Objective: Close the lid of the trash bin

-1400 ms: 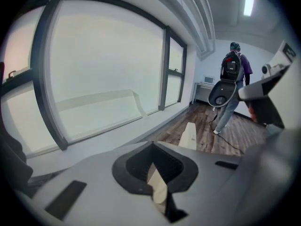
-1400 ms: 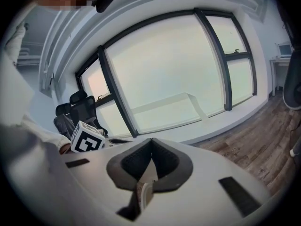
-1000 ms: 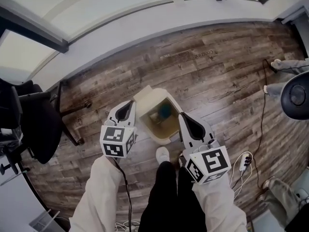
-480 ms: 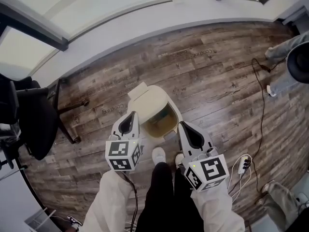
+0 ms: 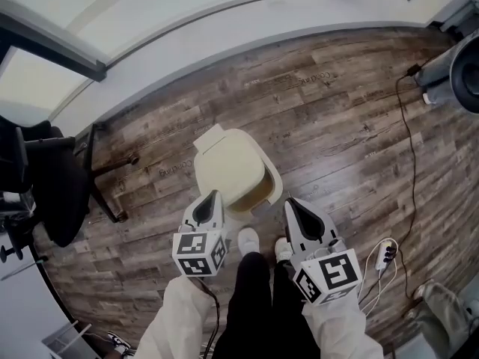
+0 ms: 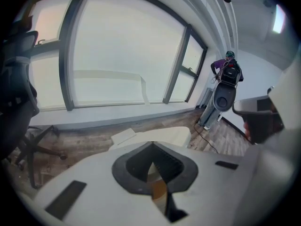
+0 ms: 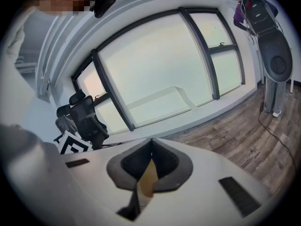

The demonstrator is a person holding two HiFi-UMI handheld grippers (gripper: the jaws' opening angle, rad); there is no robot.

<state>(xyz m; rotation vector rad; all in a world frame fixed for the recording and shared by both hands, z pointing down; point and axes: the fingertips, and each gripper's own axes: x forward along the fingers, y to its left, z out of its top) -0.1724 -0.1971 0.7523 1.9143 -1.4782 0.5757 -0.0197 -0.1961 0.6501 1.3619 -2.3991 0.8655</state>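
A cream trash bin (image 5: 263,193) stands on the wood floor just ahead of my feet. Its lid (image 5: 227,164) lies down over the opening, so the inside is hidden. My left gripper (image 5: 210,195) is shut and hangs by the bin's near left corner; whether it touches, I cannot tell. My right gripper (image 5: 290,200) is shut, just right of the bin's near edge and apart from it. In the left gripper view the shut left gripper (image 6: 151,146) points over the bin (image 6: 162,136). The right gripper view shows the right gripper (image 7: 151,141) shut with nothing in it.
A black office chair (image 5: 54,193) stands at the left. A black cable (image 5: 408,148) runs over the floor at the right, with a white power strip (image 5: 383,253) near my right arm. A person with a dark device (image 5: 453,73) is at the far right. A window wall lies ahead.
The lid has swung down from open to lying over the bin, hiding the inside. Both grippers have drawn back toward my body.
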